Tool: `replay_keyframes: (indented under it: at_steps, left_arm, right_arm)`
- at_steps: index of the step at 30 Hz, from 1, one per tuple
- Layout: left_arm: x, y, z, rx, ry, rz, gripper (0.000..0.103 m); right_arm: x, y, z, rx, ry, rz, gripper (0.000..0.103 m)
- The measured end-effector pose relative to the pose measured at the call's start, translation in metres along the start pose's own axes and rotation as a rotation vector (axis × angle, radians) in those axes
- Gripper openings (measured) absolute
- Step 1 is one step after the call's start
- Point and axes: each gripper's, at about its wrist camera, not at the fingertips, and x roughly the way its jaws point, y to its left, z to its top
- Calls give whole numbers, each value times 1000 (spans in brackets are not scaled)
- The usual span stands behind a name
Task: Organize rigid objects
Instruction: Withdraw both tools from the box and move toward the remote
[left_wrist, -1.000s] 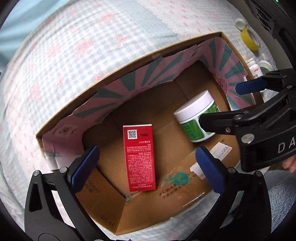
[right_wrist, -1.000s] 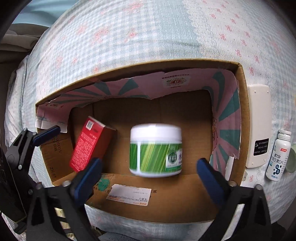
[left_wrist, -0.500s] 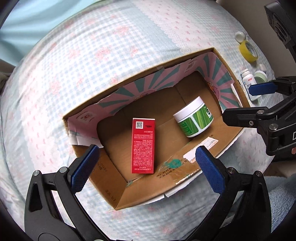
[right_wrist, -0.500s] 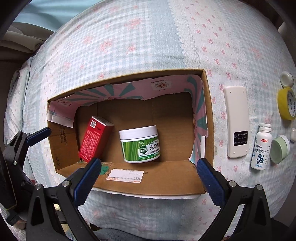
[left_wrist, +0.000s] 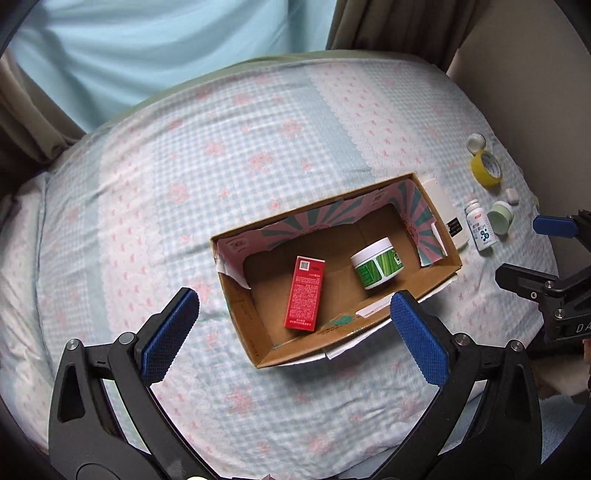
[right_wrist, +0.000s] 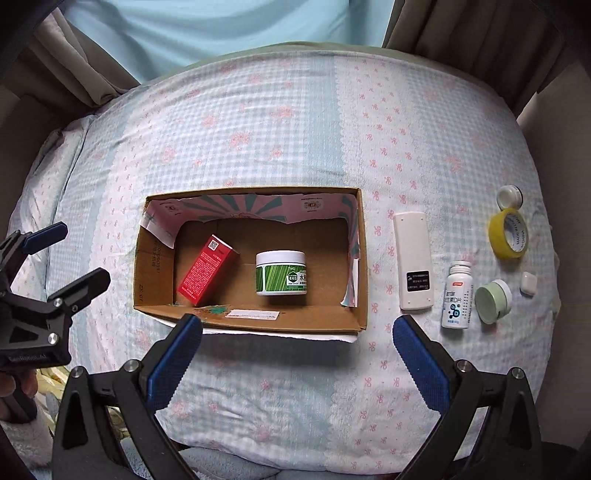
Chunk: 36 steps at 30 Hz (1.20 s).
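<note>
Nearest, the left gripper (left_wrist: 293, 328) and right gripper (right_wrist: 297, 345) hang released, holding nothing, on the near side of the cardboard box (right_wrist: 364, 258). Inside the box lie a red carton (right_wrist: 207, 269) and a green jar (right_wrist: 281, 272). Right of the box sit a white remote (right_wrist: 412, 260) and a pill bottle (right_wrist: 457, 293).

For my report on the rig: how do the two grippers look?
The left gripper and right gripper look identical: black plastic frames with triangular cut-outs, silver screws, and two fingers tipped with blue textured pads. White lettering marks each body. No cables or sleeves are visible.
</note>
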Motion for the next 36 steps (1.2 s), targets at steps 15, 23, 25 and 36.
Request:
replay_keyframes:
  at_steps: [15,23,25,36]
  left_arm:
    - [-55,-86,-42,-200,-116,-29,103]
    - [-66,-181,-48,-283,-117,8,103]
    - [-67,-208,-46,-288,-129,17,103]
    - [-33,-302,-13,-400,-74,50,103]
  right_arm:
    - [-103,-125,-109,170,-189,-130,103]
    - [-114,-201,-151,73,-219,-86,103]
    - [-116,-220,-158,45,-225,-60,103]
    - [-92,-280,-152,-158,-220,-21,103]
